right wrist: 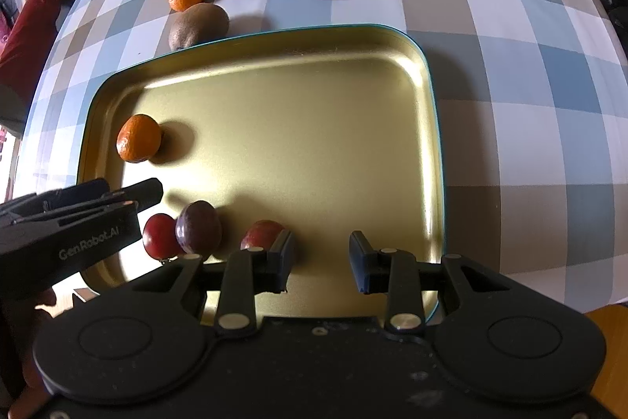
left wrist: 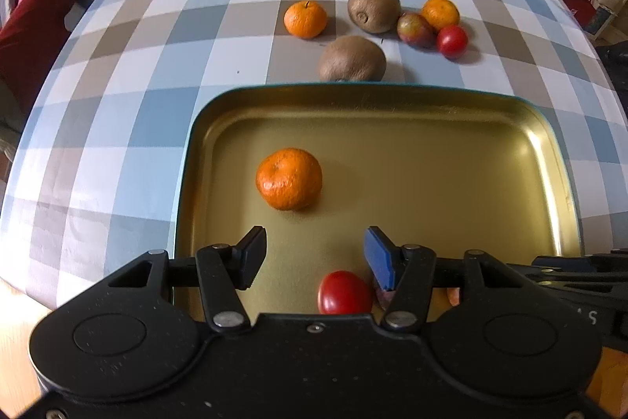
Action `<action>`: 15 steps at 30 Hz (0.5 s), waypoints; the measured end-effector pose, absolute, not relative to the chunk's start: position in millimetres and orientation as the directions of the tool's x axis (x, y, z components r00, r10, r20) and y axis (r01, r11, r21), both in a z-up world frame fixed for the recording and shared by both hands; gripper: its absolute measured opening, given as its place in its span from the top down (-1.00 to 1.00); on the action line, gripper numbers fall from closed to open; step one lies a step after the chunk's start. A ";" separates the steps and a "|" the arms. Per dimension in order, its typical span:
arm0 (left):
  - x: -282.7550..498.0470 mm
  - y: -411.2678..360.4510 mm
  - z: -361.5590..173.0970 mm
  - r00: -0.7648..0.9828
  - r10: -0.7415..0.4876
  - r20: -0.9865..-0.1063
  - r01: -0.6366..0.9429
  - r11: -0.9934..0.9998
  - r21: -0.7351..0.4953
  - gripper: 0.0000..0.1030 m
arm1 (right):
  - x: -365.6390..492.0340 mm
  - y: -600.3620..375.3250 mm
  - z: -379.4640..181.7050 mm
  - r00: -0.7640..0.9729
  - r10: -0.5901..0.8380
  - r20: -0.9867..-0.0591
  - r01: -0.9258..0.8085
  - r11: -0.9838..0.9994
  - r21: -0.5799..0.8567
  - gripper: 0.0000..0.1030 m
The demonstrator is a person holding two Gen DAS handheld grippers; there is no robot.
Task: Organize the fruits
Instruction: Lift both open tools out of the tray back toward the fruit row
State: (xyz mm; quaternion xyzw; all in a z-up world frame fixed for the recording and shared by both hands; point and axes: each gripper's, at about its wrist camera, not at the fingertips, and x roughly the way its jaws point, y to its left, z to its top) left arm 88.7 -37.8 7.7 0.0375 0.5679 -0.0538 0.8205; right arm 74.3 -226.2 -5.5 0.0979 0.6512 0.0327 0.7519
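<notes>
Gold tray has bare floor centre and right in the right wrist view; mandarin hugs its left wall. Reddish fruit is half hidden behind the right gripper (type unclear). Left gripper and right gripper both spread, holding nothing. Kiwis and others sit beyond the tray's upper rim.
</notes>
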 end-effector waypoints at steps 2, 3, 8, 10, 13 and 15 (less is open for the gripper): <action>91.6 -37.9 10.4 0.348 -0.053 -0.936 0.131 0.991 -0.007 -0.19 | 76.2 -226.3 -4.8 0.148 0.186 -0.971 0.074 0.977 0.199 0.32; 93.3 -38.2 11.6 0.350 -0.054 -0.935 0.132 0.991 -0.008 -0.19 | 77.5 -226.9 -3.6 0.152 0.196 -0.969 0.070 0.976 0.208 0.32; 104.3 -41.5 15.7 0.366 -0.042 -0.930 0.140 0.990 0.010 -0.19 | 86.9 -229.6 6.4 0.185 0.198 -0.962 0.060 0.975 0.212 0.32; 108.8 -42.7 17.6 0.375 -0.038 -0.926 0.141 0.990 0.016 -0.19 | 92.1 -231.6 12.2 0.205 0.193 -0.960 0.059 0.976 0.209 0.32; 117.1 -43.9 20.7 0.386 -0.038 -0.922 0.144 0.989 0.019 -0.19 | 100.5 -234.6 21.0 0.239 0.176 -0.955 0.068 0.978 0.197 0.32; 121.4 -43.9 22.9 0.395 -0.044 -0.918 0.146 0.989 0.016 -0.19 | 106.1 -236.2 26.0 0.257 0.158 -0.953 0.077 0.980 0.183 0.32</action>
